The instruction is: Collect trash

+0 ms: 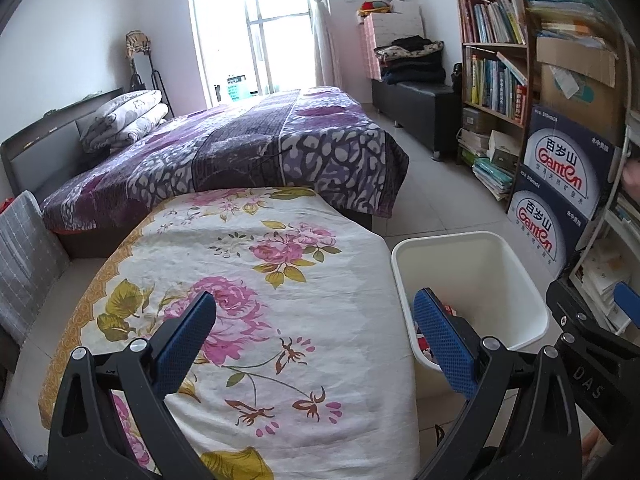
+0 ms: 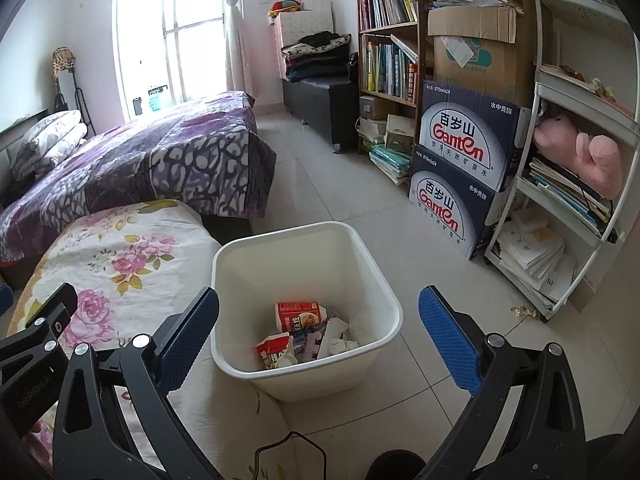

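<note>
A white plastic bin point(image 2: 362, 258) stands on the tiled floor beside a table draped in a floral cloth point(image 1: 260, 288). Inside the bin lie red snack wrappers point(image 2: 298, 314) and crumpled white tissue point(image 2: 338, 338). My right gripper point(image 2: 320, 332) hovers open above the bin's near side with nothing between its blue pads. My left gripper point(image 1: 316, 336) is open over the floral cloth, its right finger point(image 1: 444, 344) overlapping the bin point(image 1: 480, 272) in the left wrist view. The right gripper's black body point(image 1: 592, 344) shows at that view's right edge.
A purple-covered bed point(image 1: 224, 152) sits behind the table. Stacked Ganten boxes point(image 2: 460, 168), a bookshelf point(image 2: 390, 48) and a white rack point(image 2: 576, 168) line the right wall. A small scrap point(image 2: 524, 311) lies on the floor by the rack. Tiled floor point(image 2: 328, 184) runs toward the window.
</note>
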`<move>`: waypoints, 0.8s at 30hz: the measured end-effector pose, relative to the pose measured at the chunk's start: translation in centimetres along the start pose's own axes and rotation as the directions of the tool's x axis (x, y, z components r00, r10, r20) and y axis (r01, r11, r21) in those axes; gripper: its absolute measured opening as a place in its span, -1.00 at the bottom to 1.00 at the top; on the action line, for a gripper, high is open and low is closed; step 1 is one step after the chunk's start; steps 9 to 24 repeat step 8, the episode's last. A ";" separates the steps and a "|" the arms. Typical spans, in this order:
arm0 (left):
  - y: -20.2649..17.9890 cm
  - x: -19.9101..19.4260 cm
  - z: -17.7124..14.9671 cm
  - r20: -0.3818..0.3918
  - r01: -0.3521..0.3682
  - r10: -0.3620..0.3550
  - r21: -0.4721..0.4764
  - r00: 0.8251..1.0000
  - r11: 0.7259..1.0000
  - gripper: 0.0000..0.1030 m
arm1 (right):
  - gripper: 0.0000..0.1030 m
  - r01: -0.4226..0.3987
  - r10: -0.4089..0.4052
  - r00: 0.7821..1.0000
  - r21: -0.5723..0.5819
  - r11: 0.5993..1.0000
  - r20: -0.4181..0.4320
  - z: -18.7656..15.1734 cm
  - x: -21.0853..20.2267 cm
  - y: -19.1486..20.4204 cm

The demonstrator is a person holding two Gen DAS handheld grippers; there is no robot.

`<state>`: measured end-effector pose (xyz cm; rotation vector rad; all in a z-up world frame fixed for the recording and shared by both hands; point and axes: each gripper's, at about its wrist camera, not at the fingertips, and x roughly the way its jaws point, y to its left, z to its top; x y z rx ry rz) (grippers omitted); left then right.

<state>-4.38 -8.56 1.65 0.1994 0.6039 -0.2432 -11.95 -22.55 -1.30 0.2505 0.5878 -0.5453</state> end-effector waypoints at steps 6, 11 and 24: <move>0.1 0.3 0.3 -0.025 0.007 -0.008 -0.013 1.000 1.000 0.87 | 0.86 -0.001 0.001 1.000 0.000 1.000 0.000 0.0 0.0 0.0; 0.2 0.4 0.3 -0.030 0.005 -0.006 -0.015 1.000 1.000 0.87 | 0.86 -0.001 0.001 1.000 -0.001 1.000 -0.001 0.0 0.0 0.0; 0.2 0.4 0.3 -0.030 0.005 -0.006 -0.015 1.000 1.000 0.87 | 0.86 -0.001 0.001 1.000 -0.001 1.000 -0.001 0.0 0.0 0.0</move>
